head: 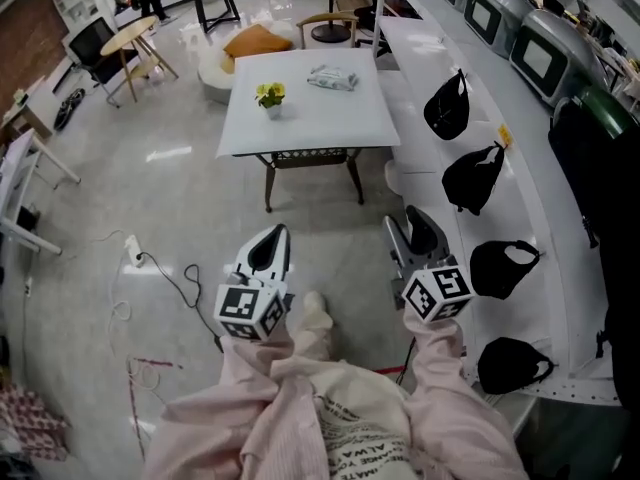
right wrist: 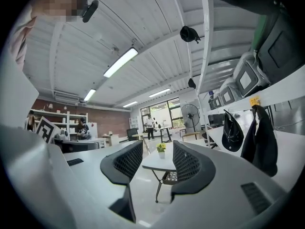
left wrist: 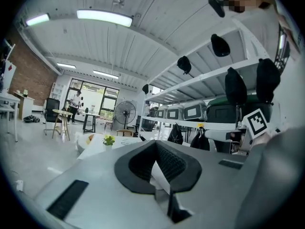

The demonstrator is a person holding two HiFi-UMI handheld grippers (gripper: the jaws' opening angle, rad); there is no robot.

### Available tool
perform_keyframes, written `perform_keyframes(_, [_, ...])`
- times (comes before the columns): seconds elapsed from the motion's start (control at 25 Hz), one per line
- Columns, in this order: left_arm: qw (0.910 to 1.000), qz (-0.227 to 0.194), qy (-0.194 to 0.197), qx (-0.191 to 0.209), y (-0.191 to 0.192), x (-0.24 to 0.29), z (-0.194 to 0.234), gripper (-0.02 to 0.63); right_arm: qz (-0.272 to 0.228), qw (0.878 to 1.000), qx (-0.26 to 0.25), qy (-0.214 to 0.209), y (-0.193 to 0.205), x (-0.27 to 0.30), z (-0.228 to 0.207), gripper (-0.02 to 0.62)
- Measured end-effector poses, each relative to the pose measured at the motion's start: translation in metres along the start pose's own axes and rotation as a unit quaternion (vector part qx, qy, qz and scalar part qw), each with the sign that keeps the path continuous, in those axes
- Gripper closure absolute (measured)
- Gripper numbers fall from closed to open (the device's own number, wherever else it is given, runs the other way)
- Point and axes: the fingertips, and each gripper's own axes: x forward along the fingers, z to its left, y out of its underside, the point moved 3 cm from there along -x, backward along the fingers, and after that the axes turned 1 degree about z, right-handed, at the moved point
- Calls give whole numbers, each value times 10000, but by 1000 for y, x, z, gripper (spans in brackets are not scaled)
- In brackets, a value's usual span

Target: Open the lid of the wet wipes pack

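Open floor ahead to table edge; left gripper closed empty, right gripper agape; wipes pack distant, details indiscernible

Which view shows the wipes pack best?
Head view: the wipes pack lies in plain sight on the white table, right of the plant. Both gripper views show the table and plant from low down; the pack cannot be made out there.
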Motion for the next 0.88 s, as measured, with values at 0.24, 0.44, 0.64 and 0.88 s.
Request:
perform_keyframes(0.24, [9999, 133, 53, -74, -15, 57, 36, 611, 84, 9999, 132, 59, -5, 62, -23, 429])
perform_keyframes(0.44, [9997, 207, 96, -114, -18, 102, 70, 611, 131, 9996, 188, 136, -5, 112, -41, 430])
perform_keyframes(0.64, [9995, 243, 151, -123, -22, 143, 101, 611, 149, 9994, 234, 218, -2, 157, -56, 430])
perform_keyframes(0.88, [9993, 245, 236, -138, -26, 179, 125, 611, 164, 9992, 275, 231, 1, 197, -67, 430])
